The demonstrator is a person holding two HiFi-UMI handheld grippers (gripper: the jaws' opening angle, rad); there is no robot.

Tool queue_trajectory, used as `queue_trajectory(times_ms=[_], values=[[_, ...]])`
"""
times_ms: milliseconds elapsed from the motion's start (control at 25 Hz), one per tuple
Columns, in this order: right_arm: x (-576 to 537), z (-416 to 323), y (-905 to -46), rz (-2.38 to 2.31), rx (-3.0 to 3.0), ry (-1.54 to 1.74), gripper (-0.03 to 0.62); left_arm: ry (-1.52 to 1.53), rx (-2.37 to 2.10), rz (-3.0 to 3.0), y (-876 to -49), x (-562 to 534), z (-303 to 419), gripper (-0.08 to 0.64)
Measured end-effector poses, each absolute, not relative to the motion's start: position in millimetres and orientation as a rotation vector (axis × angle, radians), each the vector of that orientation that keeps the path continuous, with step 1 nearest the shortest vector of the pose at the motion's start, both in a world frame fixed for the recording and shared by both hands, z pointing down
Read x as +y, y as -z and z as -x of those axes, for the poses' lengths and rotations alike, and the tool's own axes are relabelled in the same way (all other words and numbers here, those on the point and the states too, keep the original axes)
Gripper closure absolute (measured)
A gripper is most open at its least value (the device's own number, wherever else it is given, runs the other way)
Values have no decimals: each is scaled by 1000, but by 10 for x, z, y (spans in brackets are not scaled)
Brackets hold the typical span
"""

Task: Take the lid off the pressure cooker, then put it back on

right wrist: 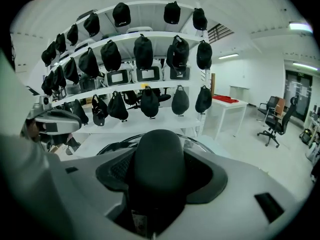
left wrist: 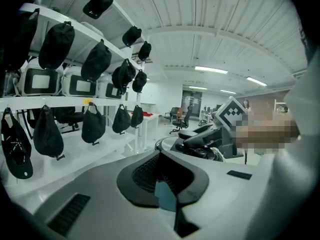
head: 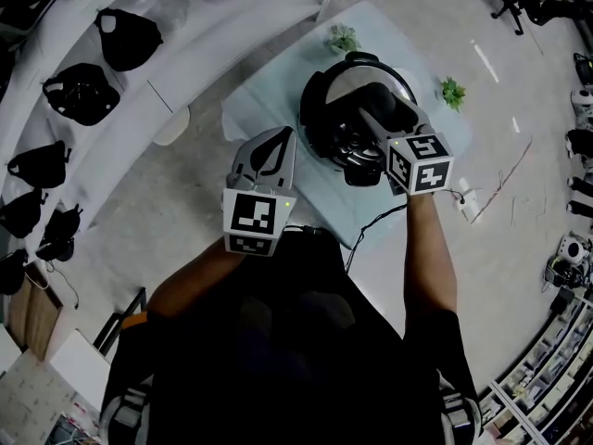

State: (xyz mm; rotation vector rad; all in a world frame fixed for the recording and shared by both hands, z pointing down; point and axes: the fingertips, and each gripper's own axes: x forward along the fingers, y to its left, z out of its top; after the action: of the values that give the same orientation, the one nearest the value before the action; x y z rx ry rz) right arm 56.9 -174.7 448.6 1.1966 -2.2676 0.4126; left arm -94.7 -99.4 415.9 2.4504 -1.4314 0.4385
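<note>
1. Head view shows us the pressure cooker (head: 357, 109) on the small table (head: 250, 109). Its lid (head: 371, 74) seems to sit on the pot, but we cannot tell whether it is locked down or raised a touch.
2. We judge the task to be at a grip on the lid. Whether this comes before the lift-off or at the end of putting it back, the pictures do not say.
3. Our right gripper (head: 369, 119) is over the cooker's middle. In the right gripper view its jaws are closed onto the lid's black handle (right wrist: 159, 159), which fills the space between them, with the lid's rim curving just behind.
4. Our left gripper (head: 281, 139) hangs beside the cooker and apart from it, jaws pressed together on nothing. In the left gripper view the cooker lies ahead and to the right.
</note>
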Motion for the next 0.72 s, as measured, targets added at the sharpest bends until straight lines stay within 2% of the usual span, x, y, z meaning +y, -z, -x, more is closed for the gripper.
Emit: queue_trajectory(times_ms=[720], values=[[-1734,-606,-4490,-1269,-2241,-422,302,-439,-1431,-2459,-4155,-955,1053,553]])
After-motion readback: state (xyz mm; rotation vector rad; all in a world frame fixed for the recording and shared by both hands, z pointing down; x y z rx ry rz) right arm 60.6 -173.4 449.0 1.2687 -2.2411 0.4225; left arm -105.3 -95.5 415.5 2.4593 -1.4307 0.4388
